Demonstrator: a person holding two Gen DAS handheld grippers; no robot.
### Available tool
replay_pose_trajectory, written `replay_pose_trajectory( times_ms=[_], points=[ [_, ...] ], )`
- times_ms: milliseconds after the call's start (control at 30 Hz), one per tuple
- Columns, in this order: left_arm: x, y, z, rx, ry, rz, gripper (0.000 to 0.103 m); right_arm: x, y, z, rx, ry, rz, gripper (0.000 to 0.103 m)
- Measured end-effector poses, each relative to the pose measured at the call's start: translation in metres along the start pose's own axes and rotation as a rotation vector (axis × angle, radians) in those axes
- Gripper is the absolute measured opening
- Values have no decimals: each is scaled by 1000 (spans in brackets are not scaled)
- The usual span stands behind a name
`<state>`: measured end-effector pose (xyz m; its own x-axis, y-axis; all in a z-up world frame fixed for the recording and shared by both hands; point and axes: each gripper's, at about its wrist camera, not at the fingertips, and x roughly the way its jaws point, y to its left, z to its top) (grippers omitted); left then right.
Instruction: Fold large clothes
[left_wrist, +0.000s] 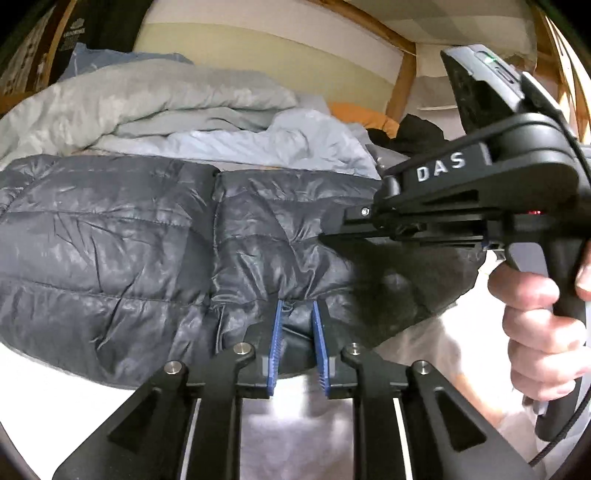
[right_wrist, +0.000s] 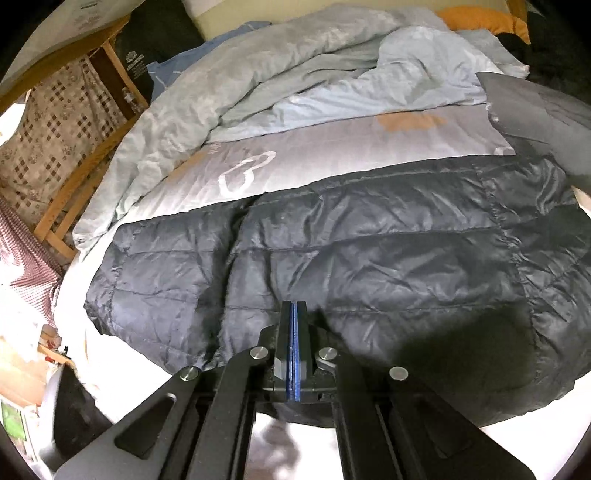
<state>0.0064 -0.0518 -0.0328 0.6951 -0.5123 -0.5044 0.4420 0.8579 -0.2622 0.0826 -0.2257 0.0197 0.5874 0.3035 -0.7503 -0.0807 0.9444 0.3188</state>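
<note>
A dark grey quilted puffer jacket (left_wrist: 110, 240) lies spread flat across the bed, its near hem towards me. My left gripper (left_wrist: 299, 314) sits low over that hem. Its blue pads stand a little apart, dark jacket fabric shows in the gap, and the pads do not press on it. My right gripper (right_wrist: 294, 310) is shut, pad against pad, with nothing between them, and it hovers above the jacket (right_wrist: 369, 258). In the left wrist view the right gripper (left_wrist: 332, 236) comes in from the right over the jacket, with a hand (left_wrist: 535, 314) on its handle.
A rumpled pale blue-grey duvet (right_wrist: 258, 74) is heaped behind the jacket, with an orange pillow (right_wrist: 480, 18) at the far end. A grey patterned sheet (right_wrist: 332, 147) lies between them. A wooden frame (right_wrist: 74, 184) stands left of the bed. White bedsheet (left_wrist: 55, 387) shows along the near edge.
</note>
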Motion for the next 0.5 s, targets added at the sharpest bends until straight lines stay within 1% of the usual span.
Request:
replay_pose_trajectory(
  times_ms=[67,100,133,167,200,233,267,300,367,433,467,500],
  points=[
    [-5,-2,-1,-6,-15,22,16,-3,-1,-1,22,-30,-24,0],
    [-10,-3,-1,-8,-36,48,18,-6,0,-1,17,-49,-30,0],
    [-11,-6,-1,-2,-58,92,21,-9,1,-1,2,-59,-29,0],
    [-15,-7,-2,8,-77,129,30,-13,3,0,-20,-66,-25,0],
    [-16,-8,-2,10,-89,144,33,-15,2,1,-32,-69,-24,0],
    [-15,-6,-2,2,-83,132,33,-18,2,2,-40,-72,-25,0],
    [-11,-4,-2,-7,-60,114,33,-21,2,2,-49,-75,-23,0],
    [-5,-2,-3,-13,-36,114,33,-23,1,3,-57,-74,-20,0],
    [2,1,-7,-11,-22,141,34,-27,1,4,-80,-66,-18,0],
    [7,1,-10,5,-28,157,36,-26,0,5,-92,-39,3,0],
    [10,1,-11,13,-29,164,36,-25,-1,5,-82,-26,13,5],
    [13,0,-13,24,-30,173,36,-21,-4,6,-52,-9,20,6]
  ],
)
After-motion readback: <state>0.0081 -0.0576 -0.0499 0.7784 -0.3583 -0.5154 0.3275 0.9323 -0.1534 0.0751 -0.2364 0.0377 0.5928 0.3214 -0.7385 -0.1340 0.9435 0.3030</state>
